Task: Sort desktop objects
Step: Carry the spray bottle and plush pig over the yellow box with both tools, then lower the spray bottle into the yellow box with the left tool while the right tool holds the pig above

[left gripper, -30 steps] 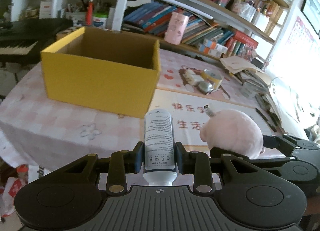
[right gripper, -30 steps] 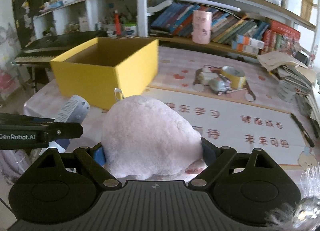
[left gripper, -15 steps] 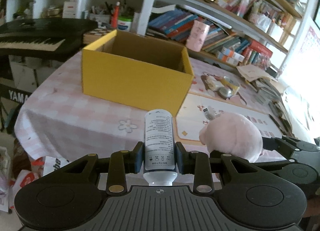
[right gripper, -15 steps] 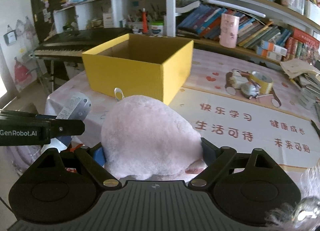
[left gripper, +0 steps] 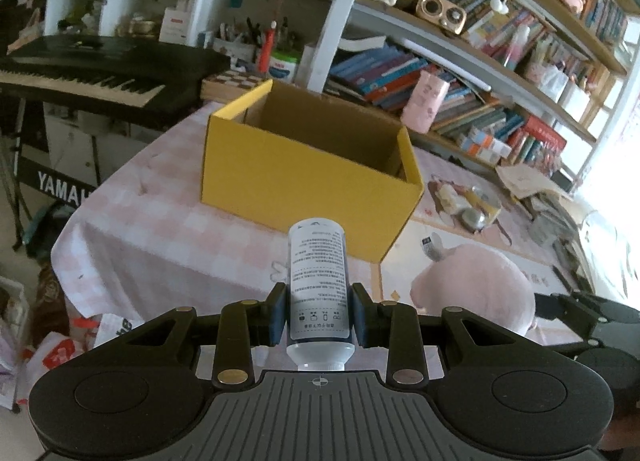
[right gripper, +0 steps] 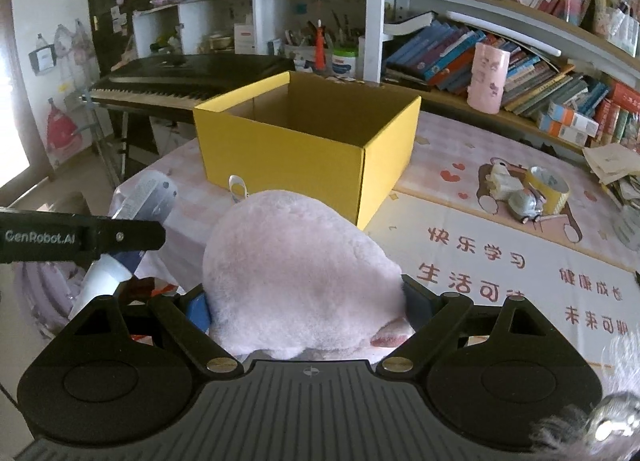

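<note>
Left gripper (left gripper: 319, 315) pinching a white cylindrical bottle with a printed label (left gripper: 318, 277), pads pressed against its sides, cap end toward the camera and base pointing forward beyond the fingertips. Right gripper (right gripper: 306, 295) spread wide yet clamped on a round, fluffy pale pink plush toy (right gripper: 300, 273), which fills the whole gap between the fingers. Ahead of both sets of jaws, well apart from them, an open-topped yellow cardboard box (left gripper: 308, 177) standing on a table under a pink checked cloth (left gripper: 168, 229). To the right of the box, a printed mat with red Chinese characters (right gripper: 520, 261). Behind the box, a black keyboard (left gripper: 92, 65) and crowded bookshelves (right gripper: 500, 49).
</note>
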The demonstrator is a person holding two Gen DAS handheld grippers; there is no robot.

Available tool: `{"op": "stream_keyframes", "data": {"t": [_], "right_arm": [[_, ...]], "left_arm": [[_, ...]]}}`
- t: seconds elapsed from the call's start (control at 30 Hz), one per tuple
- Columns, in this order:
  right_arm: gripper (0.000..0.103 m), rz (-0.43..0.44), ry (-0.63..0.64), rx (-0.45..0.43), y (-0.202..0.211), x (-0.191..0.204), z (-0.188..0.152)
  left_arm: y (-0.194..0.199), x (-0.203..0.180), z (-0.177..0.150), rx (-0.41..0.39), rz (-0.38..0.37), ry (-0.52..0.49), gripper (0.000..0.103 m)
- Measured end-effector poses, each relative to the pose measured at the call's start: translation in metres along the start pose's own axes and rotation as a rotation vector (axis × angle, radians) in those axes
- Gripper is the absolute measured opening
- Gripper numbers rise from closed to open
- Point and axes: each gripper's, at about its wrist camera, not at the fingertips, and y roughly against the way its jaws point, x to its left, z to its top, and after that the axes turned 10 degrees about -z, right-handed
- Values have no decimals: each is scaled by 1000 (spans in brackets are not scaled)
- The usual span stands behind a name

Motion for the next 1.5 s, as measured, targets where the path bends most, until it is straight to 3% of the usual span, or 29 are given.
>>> {"op": "stream_keyframes", "data": {"t": [0.4,0.83,1.3,1.5], "right_arm": [[88,43,9,-82,-24,-13,49],[88,47,60,-202,-82,-60,126],[88,103,85,-186,-166,-90,175],[88,187,117,-149,-196,-82,193]], "left_arm": [[-25,-10,44,-85,10,-38,31],[-92,-18,115,-163,51,-72,31],[-179,-19,125,-10,164,-83,31],[-204,-20,119,81,207,-116,31]]}}
